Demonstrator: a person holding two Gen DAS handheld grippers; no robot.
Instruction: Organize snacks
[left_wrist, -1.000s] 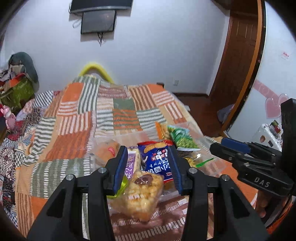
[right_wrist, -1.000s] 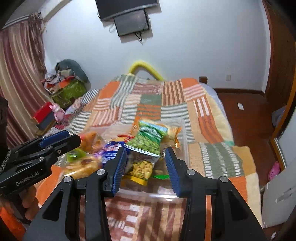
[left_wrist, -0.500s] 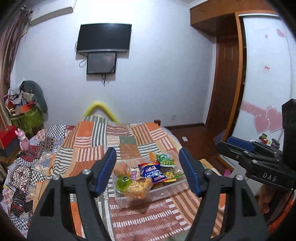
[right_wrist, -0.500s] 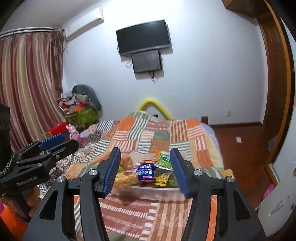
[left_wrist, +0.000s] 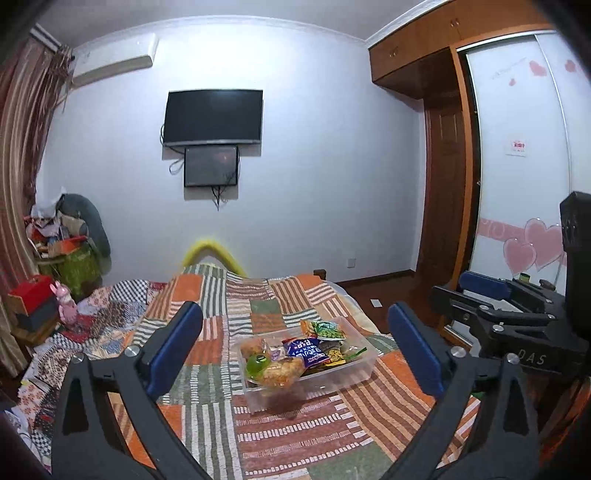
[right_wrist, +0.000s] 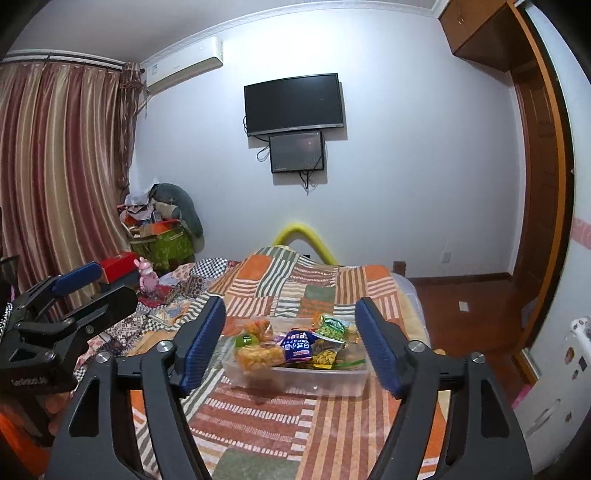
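Both claws spread wide and empty, held back and well above the bed (left_wrist: 332, 435). Left claw (left_wrist: 295, 347) framing the clear plastic bin (left_wrist: 354, 373) from its own view; right claw (right_wrist: 291, 339) doing the same from the other side, with the bin (right_wrist: 332, 380) sitting between its fingers in the picture but well apart from them in depth.

Snacks all gathered in the bin, resting on the striped patchwork quilt (left_wrist: 229, 317) near the foot of the bed: a blue packet (left_wrist: 306, 349) in the middle, a green packet (left_wrist: 328, 329) propped toward the far right corner, a yellow-orange puffed bag (left_wrist: 282, 373) at the near left, a green jelly cup (left_wrist: 257, 362) just beside it, and a yellow packet (right_wrist: 325, 357) to the right of the blue one. No loose packets visible on the quilt around the bin.

Judged from that — sorting looks essentially done, with the claws off the goods in a stand-off pose. Step in hand: likely a final check, or a pause before one more adjustment.

Next move, if any: a descent toward the bin, closing on a single crinkly packet by its edge rather than its puffed middle, since the bags overlap and lean on one another. Otherwise, nothing left but to hold clear.
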